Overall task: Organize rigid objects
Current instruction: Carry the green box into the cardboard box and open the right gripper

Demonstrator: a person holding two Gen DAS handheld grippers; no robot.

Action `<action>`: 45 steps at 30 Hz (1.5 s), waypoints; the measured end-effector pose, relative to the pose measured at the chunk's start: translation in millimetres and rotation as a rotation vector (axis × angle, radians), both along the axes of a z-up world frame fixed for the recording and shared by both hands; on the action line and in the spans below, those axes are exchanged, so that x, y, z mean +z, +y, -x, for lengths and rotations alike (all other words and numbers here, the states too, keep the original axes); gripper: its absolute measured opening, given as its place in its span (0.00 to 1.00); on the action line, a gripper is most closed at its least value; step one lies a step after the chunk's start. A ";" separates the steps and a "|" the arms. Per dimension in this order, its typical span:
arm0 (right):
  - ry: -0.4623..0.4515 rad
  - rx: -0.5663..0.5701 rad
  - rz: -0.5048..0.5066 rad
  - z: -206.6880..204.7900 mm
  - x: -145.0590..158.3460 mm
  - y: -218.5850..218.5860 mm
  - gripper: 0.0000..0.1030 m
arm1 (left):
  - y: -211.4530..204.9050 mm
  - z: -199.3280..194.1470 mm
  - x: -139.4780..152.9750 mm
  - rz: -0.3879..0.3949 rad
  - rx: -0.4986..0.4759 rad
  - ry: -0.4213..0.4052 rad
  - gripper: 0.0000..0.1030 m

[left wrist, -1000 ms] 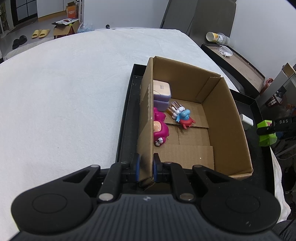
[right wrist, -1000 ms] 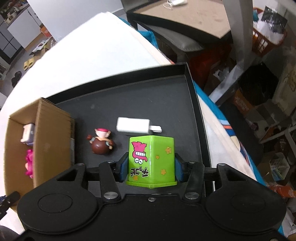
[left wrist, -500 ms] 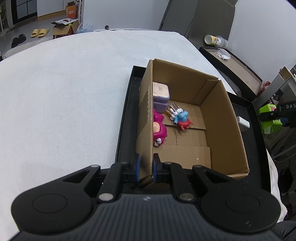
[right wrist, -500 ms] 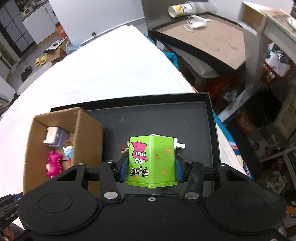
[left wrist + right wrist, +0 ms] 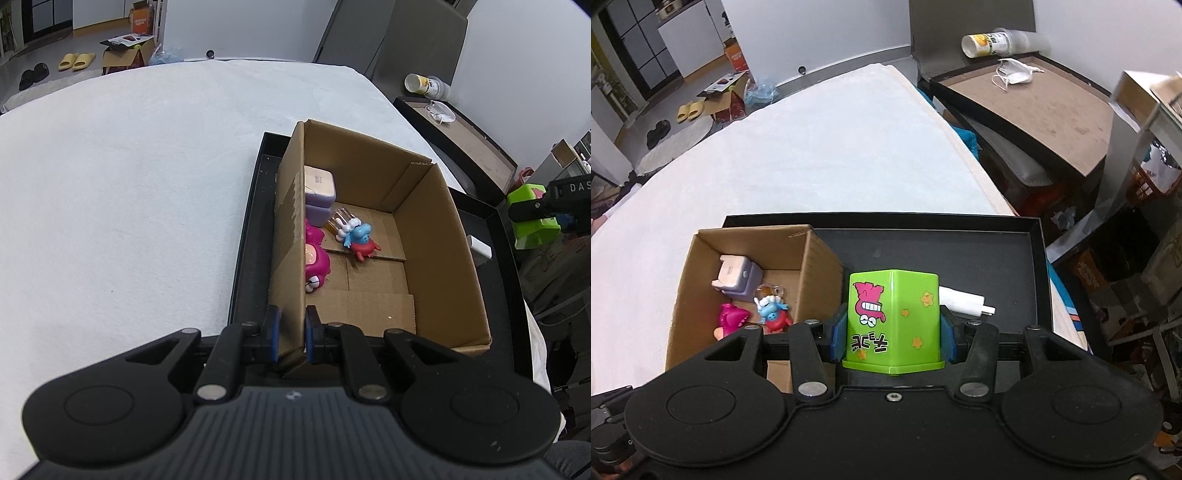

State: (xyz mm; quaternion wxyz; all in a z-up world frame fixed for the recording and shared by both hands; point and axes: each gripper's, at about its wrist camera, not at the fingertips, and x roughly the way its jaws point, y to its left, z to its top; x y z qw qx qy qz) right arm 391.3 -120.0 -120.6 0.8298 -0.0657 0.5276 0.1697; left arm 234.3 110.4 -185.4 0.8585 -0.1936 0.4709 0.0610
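One open brown cardboard box [image 5: 436, 236] is seen standing on one shallow black tray [image 5: 997, 251], the tray lying on a surface covered with white cloth [image 5: 129, 192]. Four items are counted inside the box: one lilac-and-white rounded block [image 5: 319, 192] in the far left corner, one small clear amber bottle [image 5: 338, 218], one blue-and-red cartoon figure [image 5: 360, 240] just beside it, and one magenta figure [image 5: 316, 264] along the left wall.

Left tongs [image 5: 291, 334]: closed on the near end of the box's left wall, one blue pad on either face of the cardboard.

Right tongs [image 5: 892, 334]: clamped on one bright green plastic square cup [image 5: 892, 317] bearing a pink cartoon face, yellow stars and inverted black lettering. The cup is held clear above the tray, to the right of the box. In the left wrist view the same cup appears at the right edge, beyond the box.

One white rectangular plug-like object [image 5: 964, 304] is noted on the tray; most of it is hidden behind the cup, so its shape cannot be settled. The magenta figure is partly cut off by the box wall in the left view and by the tongs' body in the right view. The bottle is half covered by the blue-and-red figure. The tray's near edge is hidden by both tongs' bodies.
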 end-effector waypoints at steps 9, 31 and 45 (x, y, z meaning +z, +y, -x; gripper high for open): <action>-0.007 0.048 0.009 5.9 4.9 31.2 0.46 | -5.5 0.3 1.3 -0.031 -0.027 -0.007 0.12; -0.018 0.168 0.081 10.2 -5.1 118.6 0.46 | 1.1 2.0 -0.9 0.005 -0.030 -0.019 0.12; -0.105 0.197 0.190 7.8 -14.0 139.7 0.51 | 1.7 1.5 -1.3 0.008 -0.037 -0.022 0.13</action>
